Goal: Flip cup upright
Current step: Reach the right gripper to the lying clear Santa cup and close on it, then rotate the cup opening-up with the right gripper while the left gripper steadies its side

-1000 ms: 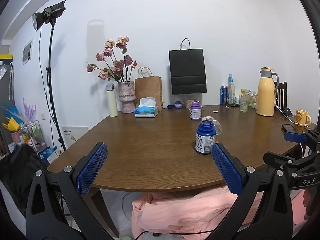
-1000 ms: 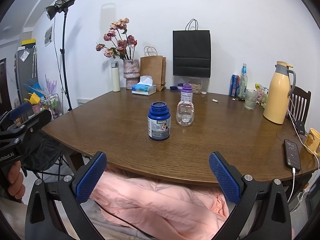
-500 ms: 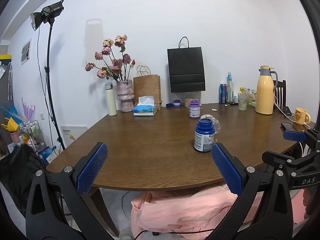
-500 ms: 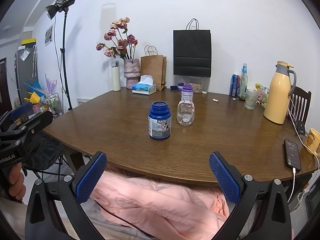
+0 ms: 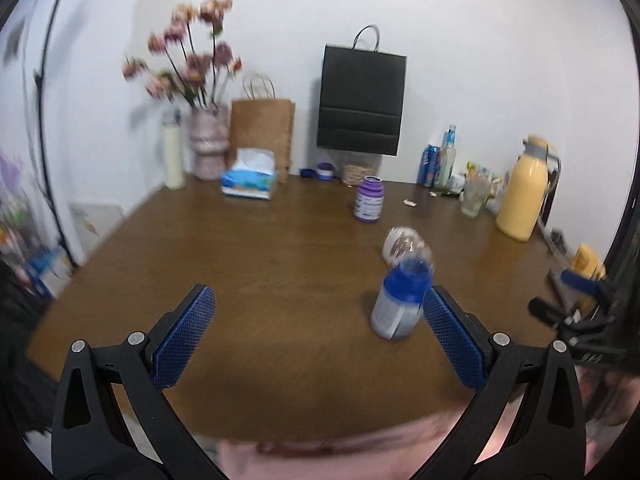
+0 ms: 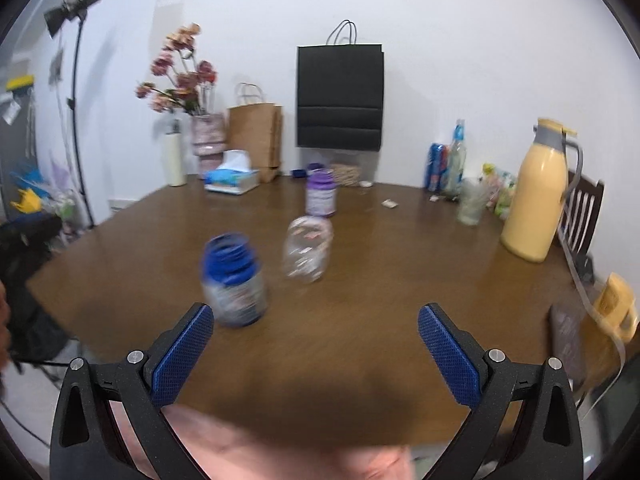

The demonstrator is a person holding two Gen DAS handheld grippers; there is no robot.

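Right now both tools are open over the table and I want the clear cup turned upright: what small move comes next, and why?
Probably ease the right tool forward toward the clear cup. Its jaws are wide and empty, and the cup sits ahead between them, apart from the blue-capped bottle on its left. The left tool has that bottle blocking its line.

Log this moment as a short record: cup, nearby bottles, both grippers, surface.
cup: clear cup, on the table, apart from both grippers; orientation blurred, cannot tell
nearest bottle: blue-capped bottle, upright, left of the cup
behind the cup: purple bottle, upright
left gripper: open, empty
right gripper: open, empty
surface: brown wooden table
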